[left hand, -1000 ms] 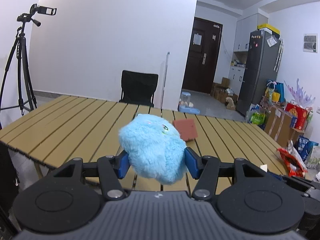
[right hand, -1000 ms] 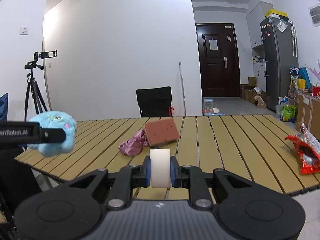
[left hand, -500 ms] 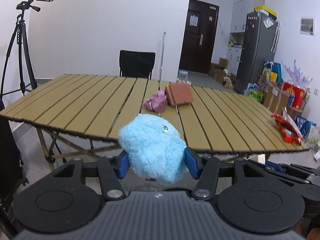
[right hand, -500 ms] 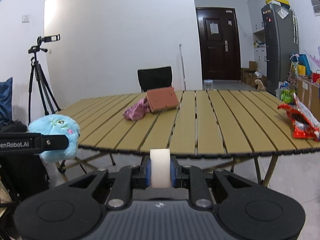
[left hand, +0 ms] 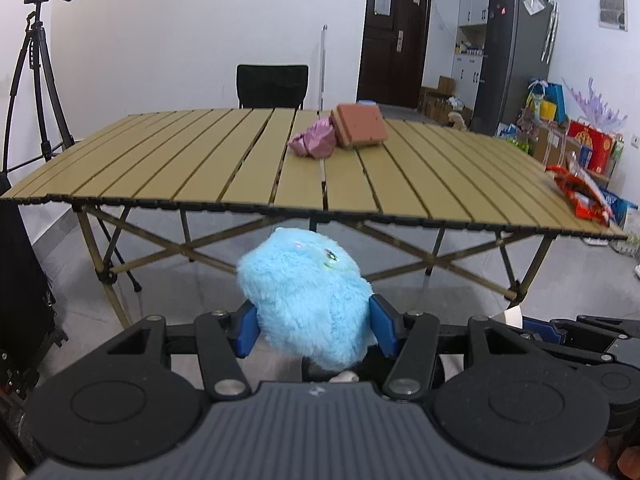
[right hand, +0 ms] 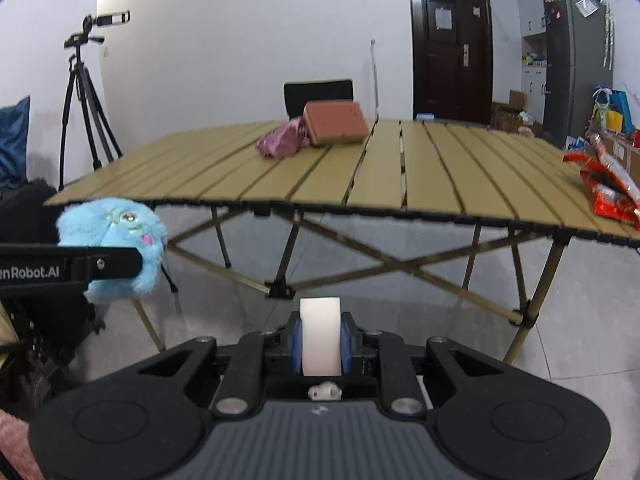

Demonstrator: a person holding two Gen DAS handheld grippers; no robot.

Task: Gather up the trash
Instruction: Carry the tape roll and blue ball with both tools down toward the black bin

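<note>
My left gripper [left hand: 314,330] is shut on a fluffy blue plush toy [left hand: 308,300], held in front of and below the table's near edge. The toy also shows in the right wrist view [right hand: 114,236], held by the left gripper's finger [right hand: 100,264]. My right gripper [right hand: 320,338] is shut on a white foam block [right hand: 320,334]. On the slatted wooden table [left hand: 180,176] lie a crumpled pink wrapper [left hand: 314,142], a red-brown sponge block [left hand: 360,126] and a red snack bag [left hand: 580,194] at the right edge.
A black chair [left hand: 272,86] stands behind the table. A camera tripod [left hand: 36,80] stands at the left. A fridge [left hand: 516,56], boxes and bags fill the right side of the room. A dark door [left hand: 394,32] is at the back. The table has crossed legs [right hand: 400,264] over a grey floor.
Both grippers have pulled back from the table and dropped lower, so the tabletop now sits above them. Each keeps its hold on its object.
</note>
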